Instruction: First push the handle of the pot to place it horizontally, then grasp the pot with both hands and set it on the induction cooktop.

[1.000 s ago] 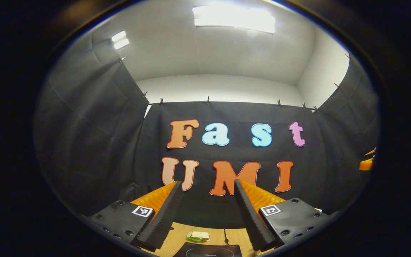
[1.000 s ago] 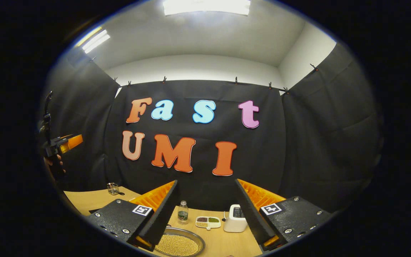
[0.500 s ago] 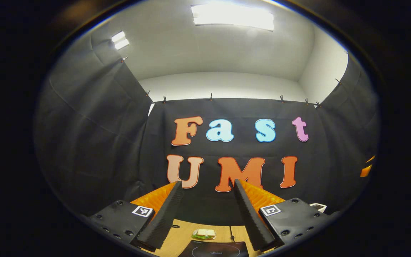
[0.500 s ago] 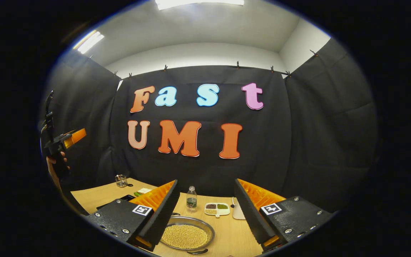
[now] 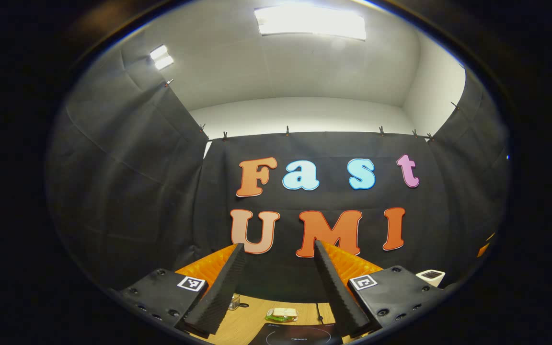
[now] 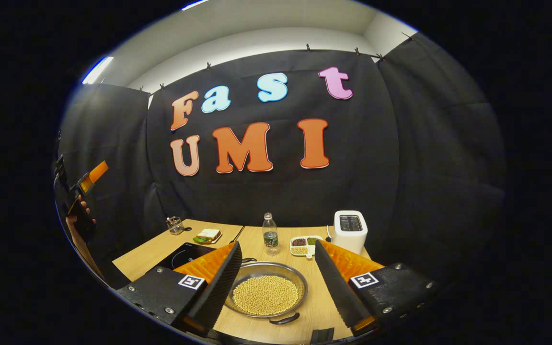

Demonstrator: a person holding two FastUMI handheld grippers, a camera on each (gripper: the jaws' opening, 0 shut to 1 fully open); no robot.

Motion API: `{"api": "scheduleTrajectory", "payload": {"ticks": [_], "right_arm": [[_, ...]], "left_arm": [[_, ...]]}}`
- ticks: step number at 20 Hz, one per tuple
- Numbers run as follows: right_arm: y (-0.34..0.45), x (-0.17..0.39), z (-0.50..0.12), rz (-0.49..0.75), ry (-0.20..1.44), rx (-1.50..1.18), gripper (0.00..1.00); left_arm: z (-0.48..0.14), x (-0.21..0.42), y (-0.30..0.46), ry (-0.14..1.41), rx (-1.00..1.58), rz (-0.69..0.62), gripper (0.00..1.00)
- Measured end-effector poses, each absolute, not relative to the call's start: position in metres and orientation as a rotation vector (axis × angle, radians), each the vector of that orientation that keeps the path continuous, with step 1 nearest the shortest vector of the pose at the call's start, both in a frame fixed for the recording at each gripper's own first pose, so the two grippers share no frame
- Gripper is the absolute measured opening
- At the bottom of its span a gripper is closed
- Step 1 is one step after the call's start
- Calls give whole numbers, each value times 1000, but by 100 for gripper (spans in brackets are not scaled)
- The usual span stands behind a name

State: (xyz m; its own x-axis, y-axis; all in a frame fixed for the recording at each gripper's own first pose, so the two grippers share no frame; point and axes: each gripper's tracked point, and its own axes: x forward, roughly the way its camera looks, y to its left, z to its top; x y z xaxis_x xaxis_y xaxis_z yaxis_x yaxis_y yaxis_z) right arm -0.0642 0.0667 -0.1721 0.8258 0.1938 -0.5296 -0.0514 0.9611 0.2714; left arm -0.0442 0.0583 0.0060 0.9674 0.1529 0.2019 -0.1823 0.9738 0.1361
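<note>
Pot (image 6: pixel 266 293) sits on the wooden worktop (image 6: pixel 324 306), full of little yellow beans. It lies right in front of the right tongs (image 6: pixel 276 282), whose two fingers stand wide apart with nothing between them. A dark handle (image 6: pixel 284 319) curves off the pot's near rim, and another small one shows at the far rim. The black induction cooktop (image 6: pixel 185 255) lies just beside the pot, on its left. Behind it are a sandwich (image 6: pixel 207 235) and a small glass jar (image 6: pixel 175 224). A water bottle (image 6: pixel 270 233), a snack tray (image 6: pixel 305 244) and a white toaster (image 6: pixel 350 230) stand at the back.

The left tongs (image 5: pixel 276 282) are wide too and hold nothing. They hang high over the cooktop.

I think the job has not started yet. First bring the right tongs down low to the near handle. Push it slowly and gently, so the beans do not spill. Keep the pot flat on the worktop while pushing.
</note>
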Motion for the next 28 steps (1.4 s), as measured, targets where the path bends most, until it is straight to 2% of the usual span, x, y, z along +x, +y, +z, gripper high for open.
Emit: {"api": "scheduleTrajectory", "payload": {"ticks": [3, 8, 14, 15, 16, 17, 18, 22, 26, 27, 28], "right_arm": [[75, -77, -195, 144, 680, 291, 93], [100, -105, -232, 200, 845, 407, 88], [114, -133, -273, 211, 1010, 458, 72], [116, -137, -277, 212, 1027, 460, 62], [119, -137, -281, 214, 1041, 472, 60], [122, -140, -284, 220, 1056, 490, 64], [125, -143, -287, 228, 1073, 512, 63], [130, -157, -302, 226, 1130, 542, 48], [143, -169, -313, 246, 1176, 561, 36], [147, -172, -316, 254, 1190, 561, 28], [152, -176, -320, 261, 1202, 561, 25]], "left_arm": [[3, -45, 59, -187, 153, 162, 96], [0, -41, 65, -176, 142, 167, 92], [-9, -35, 68, -160, 125, 172, 92], [-11, -34, 68, -158, 125, 173, 92], [-11, -32, 69, -155, 129, 174, 92], [-11, -32, 70, -154, 130, 177, 94], [-12, -32, 70, -151, 132, 176, 94], [-10, -33, 72, -150, 146, 180, 96], [-3, -42, 74, -172, 154, 189, 93], [-2, -43, 74, -175, 156, 189, 92], [-1, -45, 74, -178, 159, 189, 92]]}}
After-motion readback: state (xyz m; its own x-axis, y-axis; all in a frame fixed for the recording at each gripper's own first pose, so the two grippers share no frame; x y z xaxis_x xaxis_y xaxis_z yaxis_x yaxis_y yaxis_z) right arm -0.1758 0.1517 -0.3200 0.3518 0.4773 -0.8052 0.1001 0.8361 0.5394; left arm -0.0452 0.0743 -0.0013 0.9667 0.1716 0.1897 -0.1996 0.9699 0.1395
